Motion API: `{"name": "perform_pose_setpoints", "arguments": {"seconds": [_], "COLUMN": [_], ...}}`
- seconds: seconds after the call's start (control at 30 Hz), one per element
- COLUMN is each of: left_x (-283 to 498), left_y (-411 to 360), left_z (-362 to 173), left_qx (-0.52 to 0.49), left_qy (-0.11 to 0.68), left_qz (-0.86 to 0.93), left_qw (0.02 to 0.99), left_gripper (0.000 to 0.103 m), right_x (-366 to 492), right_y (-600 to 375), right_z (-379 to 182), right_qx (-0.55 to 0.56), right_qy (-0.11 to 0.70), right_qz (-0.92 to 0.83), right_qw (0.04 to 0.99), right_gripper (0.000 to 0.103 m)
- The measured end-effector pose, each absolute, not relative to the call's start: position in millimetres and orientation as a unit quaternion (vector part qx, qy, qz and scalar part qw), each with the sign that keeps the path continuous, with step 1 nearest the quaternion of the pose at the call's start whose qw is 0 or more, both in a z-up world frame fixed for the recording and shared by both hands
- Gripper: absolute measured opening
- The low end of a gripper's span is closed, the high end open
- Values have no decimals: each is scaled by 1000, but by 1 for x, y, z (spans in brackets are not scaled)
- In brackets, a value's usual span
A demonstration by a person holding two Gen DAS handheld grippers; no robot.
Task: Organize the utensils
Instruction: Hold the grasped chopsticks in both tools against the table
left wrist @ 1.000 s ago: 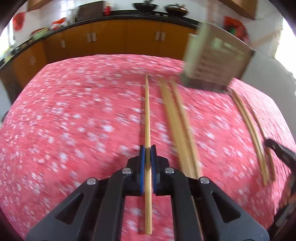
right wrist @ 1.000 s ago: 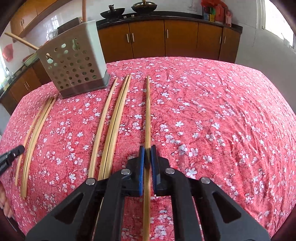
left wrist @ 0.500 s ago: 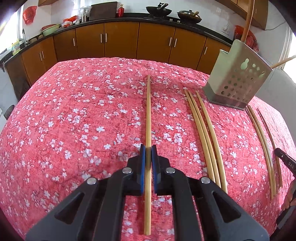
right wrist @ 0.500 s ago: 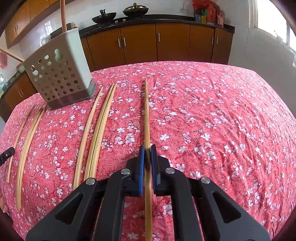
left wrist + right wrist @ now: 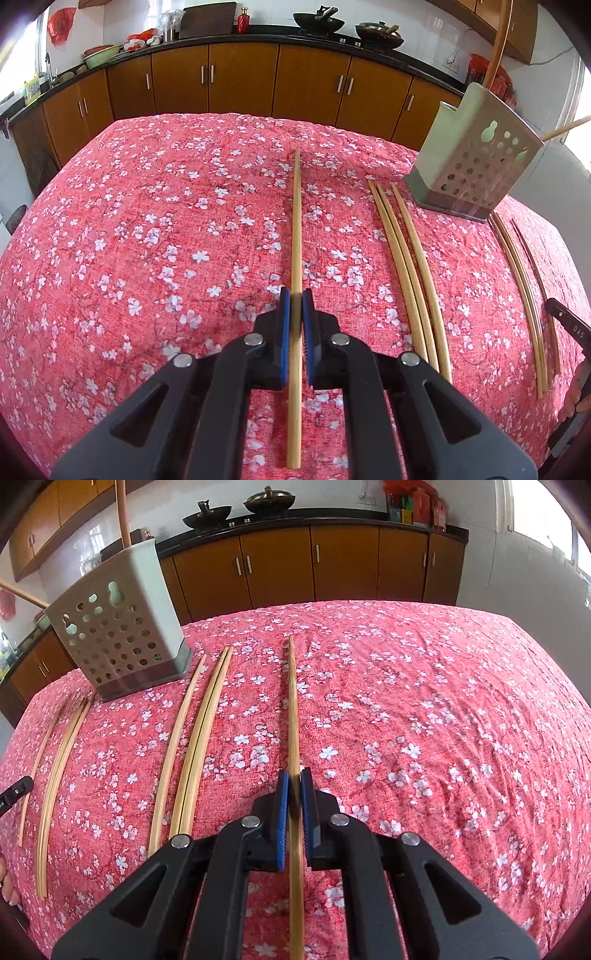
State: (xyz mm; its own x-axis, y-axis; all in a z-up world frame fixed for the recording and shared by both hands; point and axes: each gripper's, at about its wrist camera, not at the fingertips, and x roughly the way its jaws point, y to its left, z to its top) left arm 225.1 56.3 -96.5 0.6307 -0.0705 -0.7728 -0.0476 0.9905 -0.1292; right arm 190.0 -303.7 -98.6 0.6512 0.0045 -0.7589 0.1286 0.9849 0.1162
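Right now each gripper is clamped on a single chopstick. The left gripper (image 5: 295,314) has its blue fingers (image 5: 283,332) pinched onto the left-held chopstick (image 5: 295,229), which runs straight ahead over the red floral tabletop (image 5: 147,240). The right gripper (image 5: 294,794) likewise grips the right-held chopstick (image 5: 293,709). Whether either stick is lifted clear of the cloth or only resting on it cannot be told.

The perforated holder (image 5: 118,635) stands at the far side, between the two hands, with a couple of long handles already sticking out of it. Three loose chopsticks (image 5: 192,746) lie beside it in the middle, and a further set of thin sticks (image 5: 55,768) lies further left in the right wrist view.

The likely trouble: each stick is held near its rear end, so the long free end may swing or pivot in the pinch when tilted upright, missing the holder's opening or knocking it. A dragging tip could also snag the cloth and roll the loose sticks.
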Motion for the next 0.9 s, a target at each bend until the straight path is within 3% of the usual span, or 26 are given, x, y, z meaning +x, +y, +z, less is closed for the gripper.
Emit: {"name": "perform_pose_setpoints", "arguments": {"seconds": [0.9], "left_x": [195], "left_y": [47], "left_z": [-94], "left_qx": [-27], "left_qy": [438], "left_qz": [-9], "left_qw": [899], "left_gripper": [8], "right_x": [163], "right_y": [-301], "right_z": [-92], "right_qx": [93], "right_qy": [422], "right_qz": [-31], "right_qw": [901], "right_gripper": [8]}}
